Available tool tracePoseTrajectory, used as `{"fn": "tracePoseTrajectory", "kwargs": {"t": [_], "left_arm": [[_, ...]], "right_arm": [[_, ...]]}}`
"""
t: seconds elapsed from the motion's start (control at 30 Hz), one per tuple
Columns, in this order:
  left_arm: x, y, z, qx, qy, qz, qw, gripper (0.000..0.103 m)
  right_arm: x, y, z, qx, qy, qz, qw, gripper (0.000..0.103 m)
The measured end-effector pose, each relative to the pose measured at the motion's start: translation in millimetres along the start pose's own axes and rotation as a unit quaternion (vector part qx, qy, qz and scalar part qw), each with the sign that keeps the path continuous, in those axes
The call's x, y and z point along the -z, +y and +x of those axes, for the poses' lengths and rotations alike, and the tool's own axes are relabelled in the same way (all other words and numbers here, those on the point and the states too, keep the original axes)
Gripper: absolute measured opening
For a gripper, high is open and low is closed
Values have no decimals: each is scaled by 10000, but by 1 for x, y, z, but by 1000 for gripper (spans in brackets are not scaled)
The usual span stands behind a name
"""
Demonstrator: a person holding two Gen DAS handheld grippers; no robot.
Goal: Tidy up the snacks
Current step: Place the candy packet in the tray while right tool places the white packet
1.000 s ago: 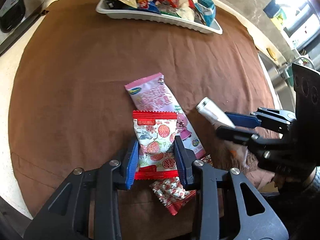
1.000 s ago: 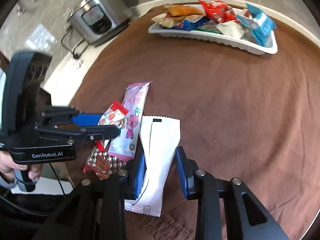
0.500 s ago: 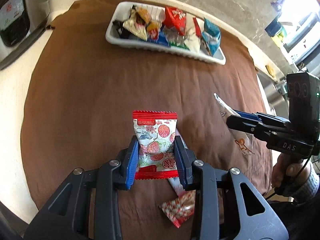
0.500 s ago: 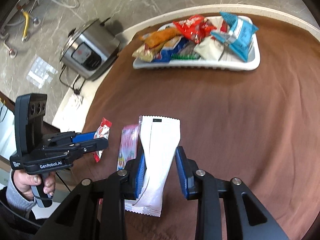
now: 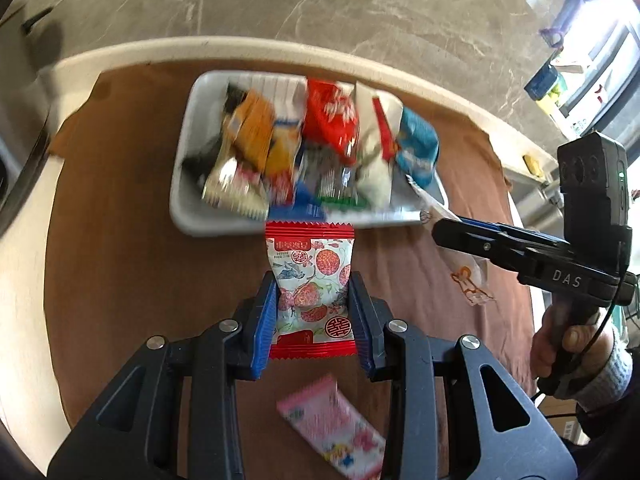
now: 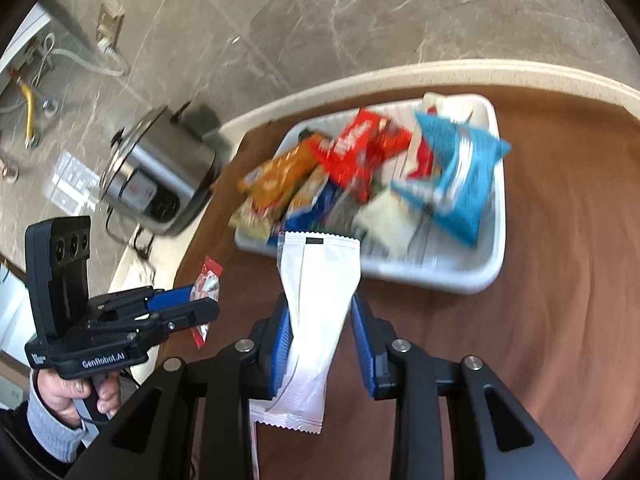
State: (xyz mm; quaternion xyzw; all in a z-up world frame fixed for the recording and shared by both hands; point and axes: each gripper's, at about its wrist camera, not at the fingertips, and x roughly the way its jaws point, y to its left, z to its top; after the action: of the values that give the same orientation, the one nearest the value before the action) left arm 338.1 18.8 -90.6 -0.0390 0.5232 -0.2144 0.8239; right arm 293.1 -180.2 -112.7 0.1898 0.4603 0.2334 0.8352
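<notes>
My left gripper [image 5: 314, 312] is shut on a red-edged strawberry snack packet [image 5: 310, 280], held above the brown cloth just short of the white tray [image 5: 188, 208]. My right gripper [image 6: 320, 328] is shut on a long white packet [image 6: 316, 304], its top end near the tray's front rim [image 6: 440, 280]. The tray holds several snack packets, among them a red one [image 5: 330, 120] and a blue one [image 6: 460, 176]. The right gripper also shows in the left wrist view [image 5: 456, 232], and the left gripper in the right wrist view [image 6: 200, 300].
A pink packet [image 5: 336, 432] lies on the brown cloth [image 5: 120, 280] below my left gripper. A silver rice cooker [image 6: 160, 176] stands off the table's left edge. The round table's pale rim [image 5: 280, 48] runs behind the tray.
Both grippers have moved forward toward the tray with their packets. The pink packet is now behind and below the left gripper.
</notes>
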Motion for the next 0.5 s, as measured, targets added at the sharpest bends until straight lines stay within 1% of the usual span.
{"fn": "tracePoseTrajectory", "kwargs": {"t": [0.2,0.33,0.43,0.5], "left_arm": [[-53,-5,19,-28,-105,250,9996,31],[-79,-5,35,-11,-87,337,9994,32],[-89,-4,48,-41,-65,349,9994,34],[-94,-2,59,-88,6,322,9994,35]], "right_arm": [[-37,-8,9,85,-263,40,9996,32],[-59,-13,16,176,-404,65,9990,32],[-70,-15,22,298,-446,25,9986,36],[-76,-16,28,374,-379,-13,9986,39]]}}
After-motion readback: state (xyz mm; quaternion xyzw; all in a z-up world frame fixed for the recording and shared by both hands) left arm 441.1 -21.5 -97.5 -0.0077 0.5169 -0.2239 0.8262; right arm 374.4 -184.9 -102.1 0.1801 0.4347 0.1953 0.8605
